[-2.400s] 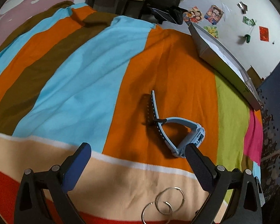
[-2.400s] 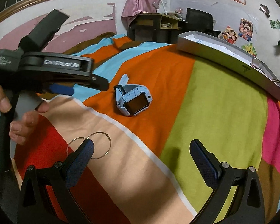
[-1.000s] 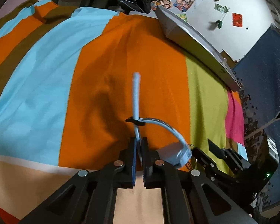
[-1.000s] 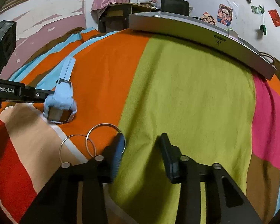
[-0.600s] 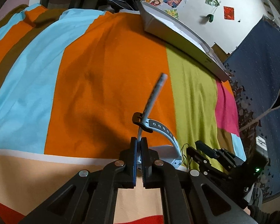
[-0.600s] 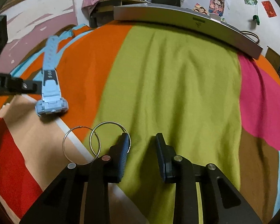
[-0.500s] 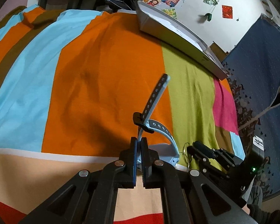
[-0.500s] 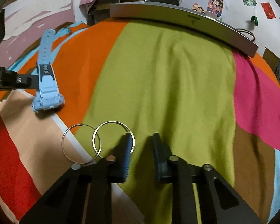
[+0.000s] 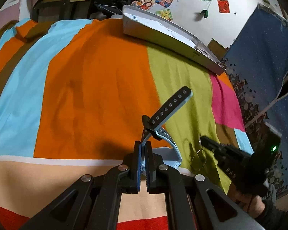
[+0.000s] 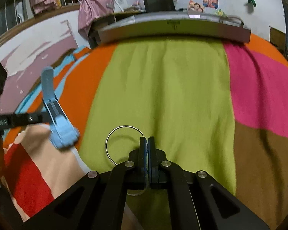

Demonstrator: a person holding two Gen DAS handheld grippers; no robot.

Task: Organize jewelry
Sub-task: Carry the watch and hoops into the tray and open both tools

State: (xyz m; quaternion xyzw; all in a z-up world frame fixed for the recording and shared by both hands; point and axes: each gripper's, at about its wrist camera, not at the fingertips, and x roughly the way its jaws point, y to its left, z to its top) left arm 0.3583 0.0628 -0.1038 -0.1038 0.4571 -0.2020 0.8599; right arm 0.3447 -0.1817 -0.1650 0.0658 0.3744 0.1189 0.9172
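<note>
Both tongs are clamped on jewelry: the left tongs have their jaws pressed together on the strap of a pale blue watch, and the right tongs are pinched on the rim of a thin silver hoop. By my reading this is the carry step, both pieces lifted off the striped bed cover. Next each needs steering toward the long grey tray at about one o'clock in the left view and twelve o'clock in the right, then releasing over it. The watch strap juts toward one o'clock, its dark inner side punched with holes, the case hanging by the jaws. A second hoop may hang below the right jaws; I cannot tell.
</note>
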